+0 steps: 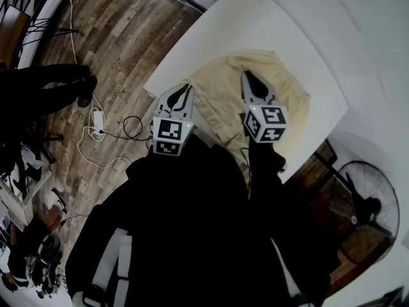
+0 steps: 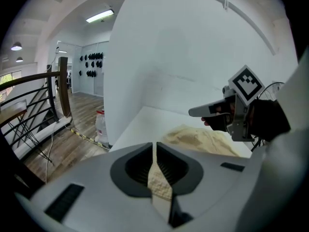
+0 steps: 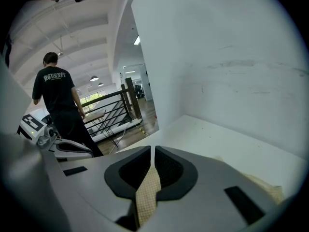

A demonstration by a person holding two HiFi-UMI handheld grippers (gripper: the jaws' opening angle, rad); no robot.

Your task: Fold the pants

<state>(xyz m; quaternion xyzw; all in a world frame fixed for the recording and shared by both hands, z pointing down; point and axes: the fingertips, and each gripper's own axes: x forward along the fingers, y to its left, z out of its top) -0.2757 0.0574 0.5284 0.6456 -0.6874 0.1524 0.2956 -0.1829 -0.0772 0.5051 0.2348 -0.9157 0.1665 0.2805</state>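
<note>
Left gripper (image 1: pixel 184 91) and right gripper (image 1: pixel 250 77) hang side by side at mid-frame in the head view, over the beige pants (image 1: pixel 220 101) bunched on the white table (image 1: pixel 255 24). Each gripper's jaws are pressed together on a thin strip of that cloth. The person's dark clothing (image 1: pixel 192 203) covers the pants' lower edge. Waist and legs cannot be told apart.

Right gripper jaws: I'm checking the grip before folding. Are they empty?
No, the right gripper has its jaws shut on a strip of the tan pants.
</note>
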